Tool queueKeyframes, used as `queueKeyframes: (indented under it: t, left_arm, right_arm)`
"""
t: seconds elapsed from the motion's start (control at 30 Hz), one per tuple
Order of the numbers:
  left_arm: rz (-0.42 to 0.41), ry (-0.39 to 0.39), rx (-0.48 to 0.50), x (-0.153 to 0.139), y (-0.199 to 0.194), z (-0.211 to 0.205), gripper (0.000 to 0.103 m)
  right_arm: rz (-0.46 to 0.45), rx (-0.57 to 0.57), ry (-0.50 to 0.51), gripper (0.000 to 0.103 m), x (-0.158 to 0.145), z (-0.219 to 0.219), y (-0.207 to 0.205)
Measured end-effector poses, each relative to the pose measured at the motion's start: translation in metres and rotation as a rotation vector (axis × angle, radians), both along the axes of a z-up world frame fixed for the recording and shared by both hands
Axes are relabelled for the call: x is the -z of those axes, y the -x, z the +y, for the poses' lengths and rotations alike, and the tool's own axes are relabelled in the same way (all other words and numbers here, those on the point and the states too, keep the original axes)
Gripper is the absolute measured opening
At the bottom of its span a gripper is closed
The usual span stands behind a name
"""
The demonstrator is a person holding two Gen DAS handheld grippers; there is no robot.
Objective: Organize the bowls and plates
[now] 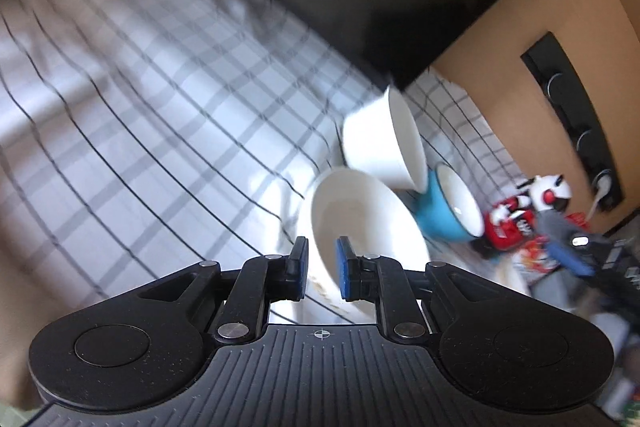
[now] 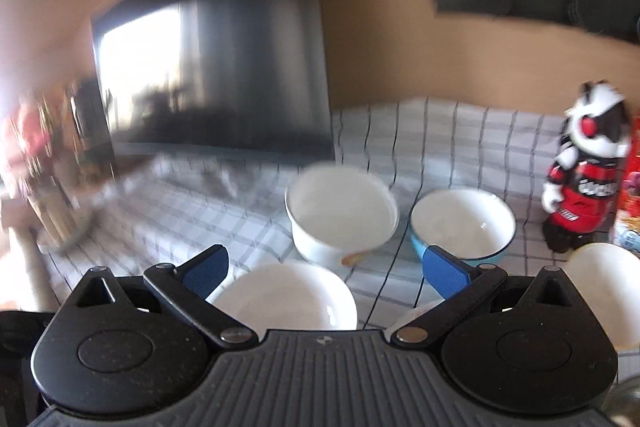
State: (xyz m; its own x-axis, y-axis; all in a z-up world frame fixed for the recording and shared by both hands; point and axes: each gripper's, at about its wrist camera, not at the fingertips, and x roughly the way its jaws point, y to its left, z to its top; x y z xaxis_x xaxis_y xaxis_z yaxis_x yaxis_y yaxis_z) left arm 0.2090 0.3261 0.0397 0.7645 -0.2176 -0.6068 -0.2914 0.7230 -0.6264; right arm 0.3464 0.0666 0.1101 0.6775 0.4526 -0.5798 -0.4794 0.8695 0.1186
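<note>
In the tilted left wrist view my left gripper (image 1: pixel 322 269) is shut on the rim of a shallow white plate (image 1: pixel 360 223). Beyond it stand a white bowl (image 1: pixel 380 143) and a blue bowl with a white inside (image 1: pixel 444 211). In the right wrist view my right gripper (image 2: pixel 326 273) is open and empty, above a white plate (image 2: pixel 288 297). Behind it are the white bowl (image 2: pixel 340 213), with an orange smear on its lower side, and the blue bowl (image 2: pixel 462 223). Another white dish (image 2: pixel 608 283) lies at the right edge.
A checked tablecloth (image 2: pixel 440 143) covers the table. A big black screen (image 2: pixel 224 67) stands at the back left. A red, white and black toy figure (image 2: pixel 584 171) stands at the right. A dark wall rack (image 2: pixel 536 1) hangs on the tan wall. Both views are blurred.
</note>
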Motion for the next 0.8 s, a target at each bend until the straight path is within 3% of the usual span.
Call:
queueKeyframes:
  t: [0.07,0.27,0.4,0.47,0.67,0.8]
  left_arm:
    - [0.016,0.058,0.021,0.008,-0.017,0.006,0.016]
    - [0.129,0.036,-0.025,0.021,-0.046,0.007,0.017]
    - [0.114,0.118,-0.024,0.031,-0.049,0.011,0.017]
    - [0.096,0.14,-0.041,0.032,-0.047,0.008,0.022]
    - [0.117,0.119,-0.125,0.035,-0.042,-0.007,0.023]
    - [0.143,0.044,-0.156,0.038,-0.046,-0.024,0.023]
  right_arm:
    - [0.094,-0.043,0.021,0.103,0.008,0.011,-0.022]
    - [0.259,-0.081,0.101,0.103,0.028,0.024,-0.062]
    - [0.368,-0.149,0.039,0.103,0.038,0.023,-0.087]
    - [0.434,-0.173,-0.003,0.103,0.045,0.021,-0.104]
    - [0.542,-0.289,0.003,0.103,0.075,0.035,-0.137]
    - [0.635,-0.359,0.048,0.103,0.1,0.049,-0.158]
